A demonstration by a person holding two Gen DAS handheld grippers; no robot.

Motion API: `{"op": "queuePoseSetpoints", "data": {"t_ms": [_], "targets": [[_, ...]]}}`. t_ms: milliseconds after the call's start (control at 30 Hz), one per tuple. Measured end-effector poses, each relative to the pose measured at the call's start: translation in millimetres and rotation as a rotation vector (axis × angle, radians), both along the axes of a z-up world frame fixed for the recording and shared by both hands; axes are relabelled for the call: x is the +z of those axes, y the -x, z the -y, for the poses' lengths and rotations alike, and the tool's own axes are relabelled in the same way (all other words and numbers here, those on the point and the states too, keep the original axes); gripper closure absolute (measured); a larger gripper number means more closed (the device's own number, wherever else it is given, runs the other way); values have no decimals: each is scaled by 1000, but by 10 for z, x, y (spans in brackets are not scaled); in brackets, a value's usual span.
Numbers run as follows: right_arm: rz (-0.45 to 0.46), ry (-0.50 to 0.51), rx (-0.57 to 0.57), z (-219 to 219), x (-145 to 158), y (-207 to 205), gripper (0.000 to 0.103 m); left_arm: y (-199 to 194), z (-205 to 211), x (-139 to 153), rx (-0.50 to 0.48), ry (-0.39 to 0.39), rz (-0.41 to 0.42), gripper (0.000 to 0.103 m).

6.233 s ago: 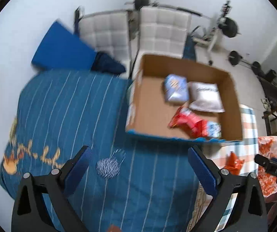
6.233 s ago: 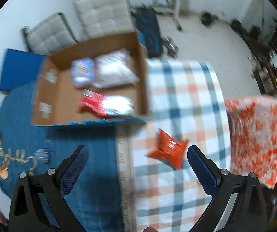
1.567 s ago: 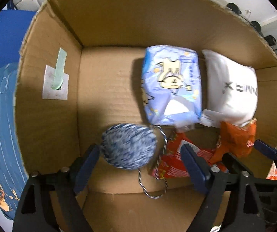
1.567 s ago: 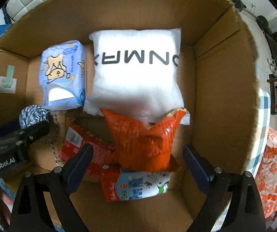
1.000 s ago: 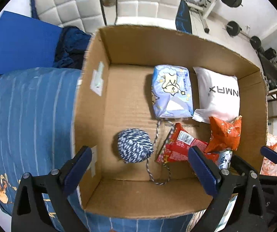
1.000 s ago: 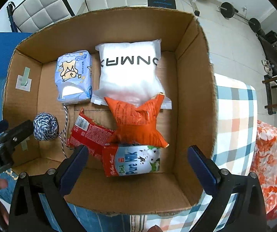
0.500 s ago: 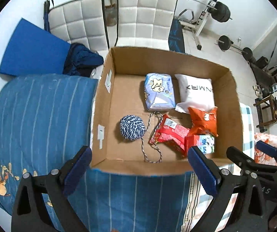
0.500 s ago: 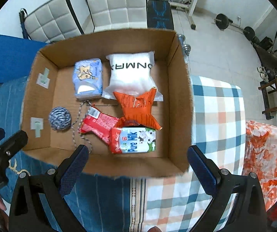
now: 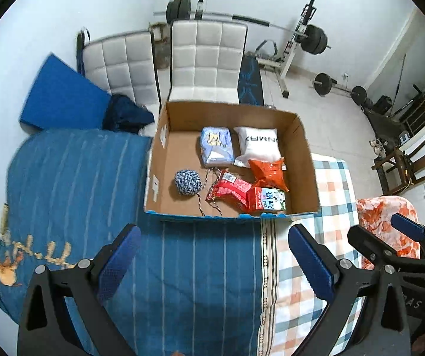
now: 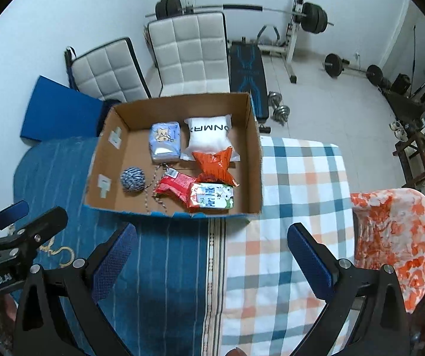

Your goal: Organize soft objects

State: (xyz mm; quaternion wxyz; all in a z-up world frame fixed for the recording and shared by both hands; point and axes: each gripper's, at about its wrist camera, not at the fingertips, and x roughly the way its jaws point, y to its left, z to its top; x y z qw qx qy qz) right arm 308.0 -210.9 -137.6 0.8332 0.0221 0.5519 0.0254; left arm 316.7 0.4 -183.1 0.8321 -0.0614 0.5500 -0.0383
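both grippers have pulled farther back from the cardboard box (image 9: 307,160).

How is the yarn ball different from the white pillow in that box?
The yarn ball is round, blue-and-white speckled, and trails a loose strand; the white pillow is flat-sided, plain white with dark lettering. The ball sits alone on bare cardboard, while an orange packet overlaps the pillow's near edge. Both lie inside the cardboard box.

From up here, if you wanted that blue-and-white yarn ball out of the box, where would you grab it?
Probably straight down on the yarn ball, fingers closing across its round middle. It sits apart from the packets, with bare cardboard box floor beside it. Avoid the loose strand trailing toward the red packet.
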Motion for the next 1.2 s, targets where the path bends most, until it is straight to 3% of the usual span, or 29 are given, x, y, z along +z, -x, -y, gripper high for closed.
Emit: {"op": "queuePoseSetpoints", "data": {"t_ms": [167,567,800,1200], "targets": [[51,-26,-2,89,398,487,0,397,111,431,-6,-61,80,1],[136,-16,23,149,1046,1305,0,1105,128,1060,14,-46,202,1],[133,-19,37,164,1181,1537,0,1398,121,1247,18,-33,223,1],[236,4,-9,220,1504,1570,0,1516,78,1427,60,-91,295,1]]}}
